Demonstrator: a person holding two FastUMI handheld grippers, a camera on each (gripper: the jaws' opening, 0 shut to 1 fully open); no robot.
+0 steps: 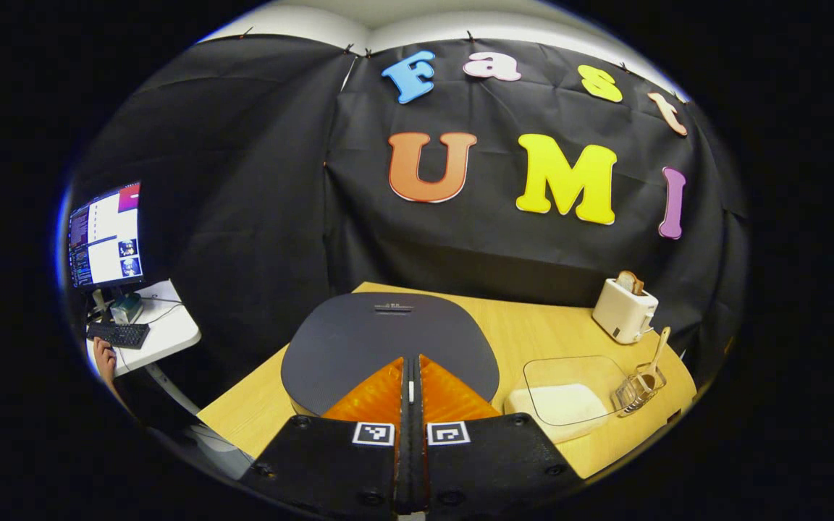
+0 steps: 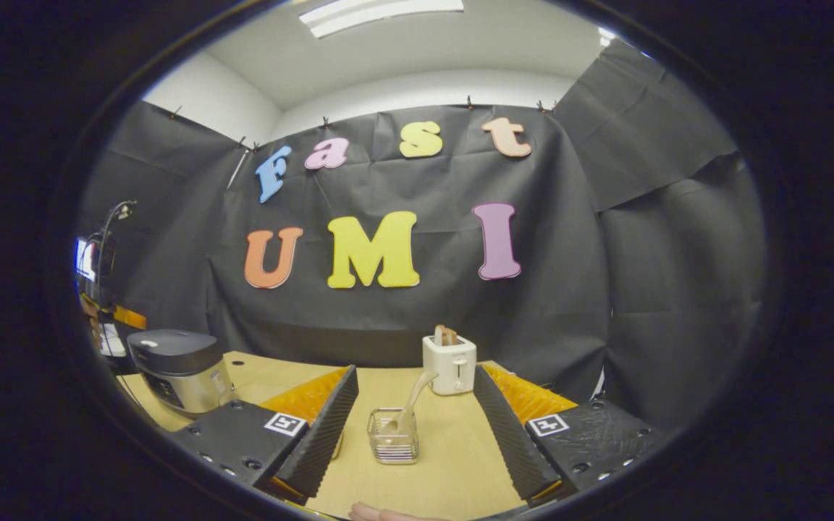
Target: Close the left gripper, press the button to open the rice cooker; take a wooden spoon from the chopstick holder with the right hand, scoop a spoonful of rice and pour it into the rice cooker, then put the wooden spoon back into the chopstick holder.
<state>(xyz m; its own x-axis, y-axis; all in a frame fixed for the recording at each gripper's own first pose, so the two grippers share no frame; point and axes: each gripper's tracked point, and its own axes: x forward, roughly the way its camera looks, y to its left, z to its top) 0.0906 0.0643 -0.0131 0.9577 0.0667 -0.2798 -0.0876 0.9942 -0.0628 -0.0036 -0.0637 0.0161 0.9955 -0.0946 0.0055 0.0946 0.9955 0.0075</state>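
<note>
**Cooker lid down, spoon in its holder, one gripper pressed together and one spread**

The rice cooker (image 1: 388, 347) sits on the wooden table (image 1: 533, 325) with its dark lid down; in the left gripper view the lid's rounded top lies directly ahead, a small latch bar near its far edge. The left gripper (image 1: 410, 380) hangs just above the lid's near edge with its two fingers pressed flat together, no gap between them and nothing held.

To the cooker's right, near the table's front edge, stands a clear container of rice (image 1: 569, 398), its near corner just beside the cooker's rim. Beside that is the wire chopstick holder (image 1: 638, 391), with the wooden spoon (image 1: 657, 354) standing in it, handle tilted up and to the right. A white toaster (image 1: 625, 310) with a slice of bread sits behind them, near the table's back right corner.

In the right gripper view the right gripper (image 2: 413, 412) has its fingers spread wide, holding nothing. The chopstick holder (image 2: 393, 435) and wooden spoon (image 2: 411, 405) lie ahead between the two fingers, apart from both, with bare tabletop on either side. The toaster (image 2: 449, 364) stands farther back and the rice cooker (image 2: 179, 369) off to the left, well apart from the holder.

Past the table's left edge, a side desk (image 1: 163, 333) carries a monitor (image 1: 107, 235) and keyboard (image 1: 119, 334).
</note>
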